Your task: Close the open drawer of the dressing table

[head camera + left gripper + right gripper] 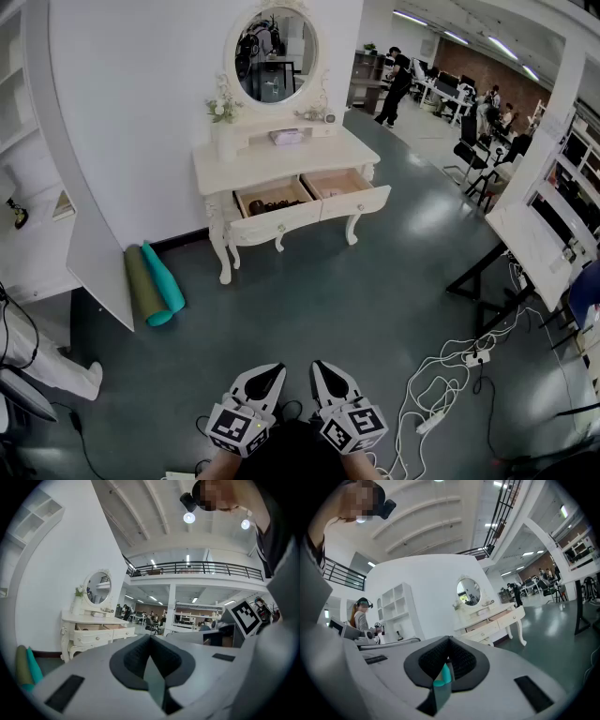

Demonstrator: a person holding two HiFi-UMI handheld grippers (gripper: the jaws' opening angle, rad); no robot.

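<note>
Both pairs of jaws are pressed together at the tips with nothing between them. The left gripper (pixel 271 373) and right gripper (pixel 324 368) sit side by side, close in to the body, tips aimed forward. The table (pixel 281 161) stands well ahead of the tips against the white wall (pixel 141 103). Its long axis runs along that wall, across the line of the jaws and a little skewed. Two drawers are pulled out, their long fronts facing back at the jaws. The left drawer (pixel 278 223) is straight ahead of the left jaws; the right drawer (pixel 356 201) is ahead and off to the right of the right jaws. The left drawer holds something dark that I cannot make out, while the right one shows only a pinkish bottom. In the left gripper view the table sits small, above and left of the tips; in the right gripper view it is above and right of them. An oval mirror (pixel 276 54) rises from the table's back. Two rolled mats (pixel 156 284) — one olive, one teal — lie on the floor (pixel 309 300) ahead and left of the jaws, by the wall. A teal sliver shows through the slot behind the right jaws. White cables (pixel 441 375) trail just right of the right gripper. The gripper handles are cut off at the head view's bottom edge, and the table's rear legs are hidden.
</note>
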